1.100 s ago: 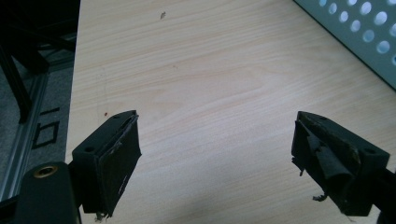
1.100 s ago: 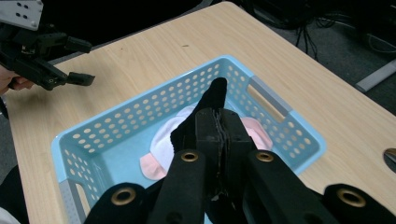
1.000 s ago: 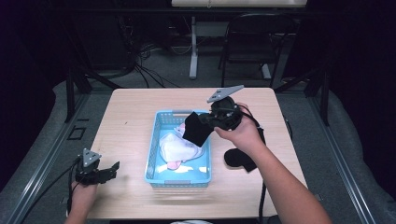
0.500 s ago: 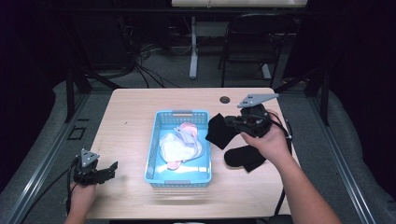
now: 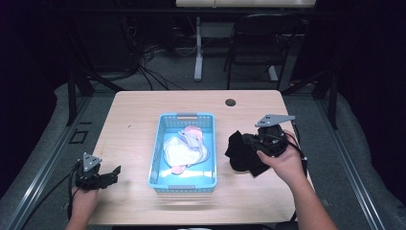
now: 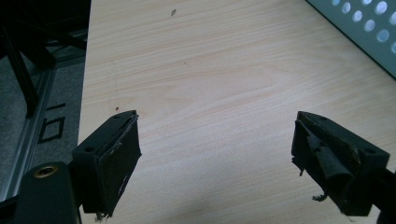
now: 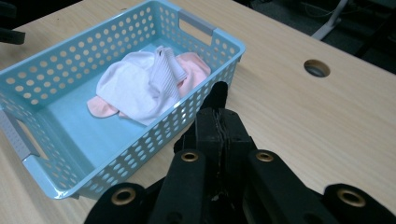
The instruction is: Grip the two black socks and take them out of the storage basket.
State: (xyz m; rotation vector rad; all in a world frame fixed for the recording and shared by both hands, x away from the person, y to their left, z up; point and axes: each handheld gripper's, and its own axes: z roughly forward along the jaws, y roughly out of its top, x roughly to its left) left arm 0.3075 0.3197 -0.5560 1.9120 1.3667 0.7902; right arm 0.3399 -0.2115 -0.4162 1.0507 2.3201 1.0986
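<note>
Two grippers are mine here. My right gripper [image 5: 249, 146] has its jaws pinched tight on a black cloth [image 5: 241, 152], which in the high view sits at about 3 o'clock from the blue basket [image 5: 165, 179], just beside its right wall, on the wooden table [image 5: 143, 103]. The cloth is dark all over, matte, crumpled into a soft lump with no pattern I can make out; most of it bulges out past my jaw tips towards the basket, and a fold hangs lower, towards 6 o'clock. Whether its underside touches the tabletop I cannot tell. In the right gripper view a narrow tongue of the same black cloth [image 7: 217, 95] stands up at 12 o'clock from my closed jaws, against the basket's perforated side.

Inside the basket lies a heap of pale clothing [image 5: 184, 148]: white fabric, a ribbed white piece on top, pink parts peeping out at its edges.

My left gripper [image 5: 111, 174] rests near the table's 7 o'clock corner, well apart from the basket, jaws spread wide with nothing between them; in the left gripper view I see bare wood between the worn pads, and a corner of the basket at 2 o'clock.
</note>
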